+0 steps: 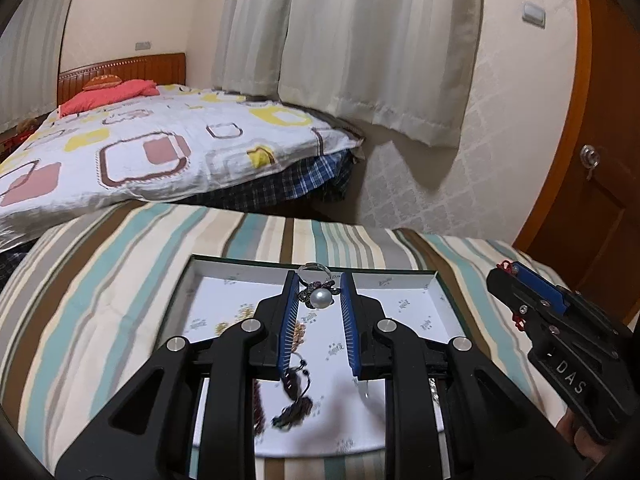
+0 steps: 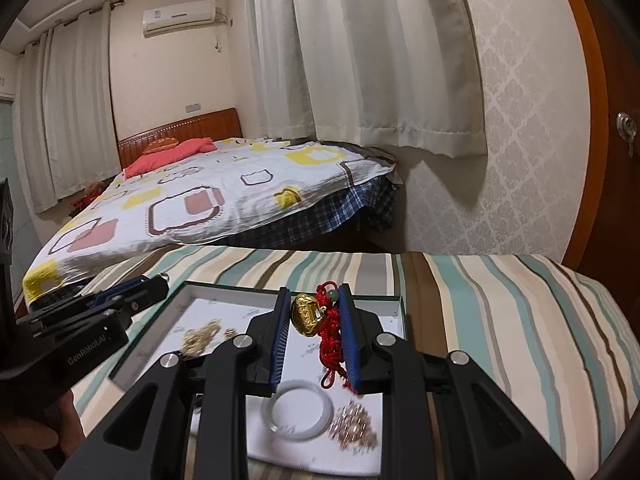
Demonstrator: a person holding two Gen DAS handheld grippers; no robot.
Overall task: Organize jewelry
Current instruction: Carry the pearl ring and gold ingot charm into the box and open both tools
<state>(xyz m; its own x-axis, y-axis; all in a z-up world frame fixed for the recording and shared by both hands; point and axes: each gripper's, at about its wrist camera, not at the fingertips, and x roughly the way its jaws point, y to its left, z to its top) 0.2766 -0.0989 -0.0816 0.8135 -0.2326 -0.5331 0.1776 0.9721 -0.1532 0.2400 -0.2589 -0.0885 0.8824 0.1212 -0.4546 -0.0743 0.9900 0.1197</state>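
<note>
My left gripper (image 1: pixel 319 286) is shut on a pearl ring (image 1: pixel 321 296) with a silver band, held above the white-lined box tray (image 1: pixel 240 266). My right gripper (image 2: pixel 315 300) is shut on a gold lock charm (image 2: pixel 305 314) with a red knotted cord (image 2: pixel 330 340) hanging from it, also above the tray (image 2: pixel 224 290). In the tray lie a gold chain (image 2: pixel 200 338), a pale jade bangle (image 2: pixel 298 410), a rose-gold beaded piece (image 2: pixel 356 426) and a dark beaded bracelet with tassel (image 1: pixel 294 406). The right gripper (image 1: pixel 516 276) shows at the right edge of the left wrist view.
The tray rests on a striped blue, beige and brown cloth (image 1: pixel 120 280). Beyond it stands a bed with a patterned quilt (image 1: pixel 160 148), curtains (image 1: pixel 360 40) and a wooden door (image 1: pixel 600 200) at the right. A hand (image 2: pixel 36 436) holds the left gripper's handle.
</note>
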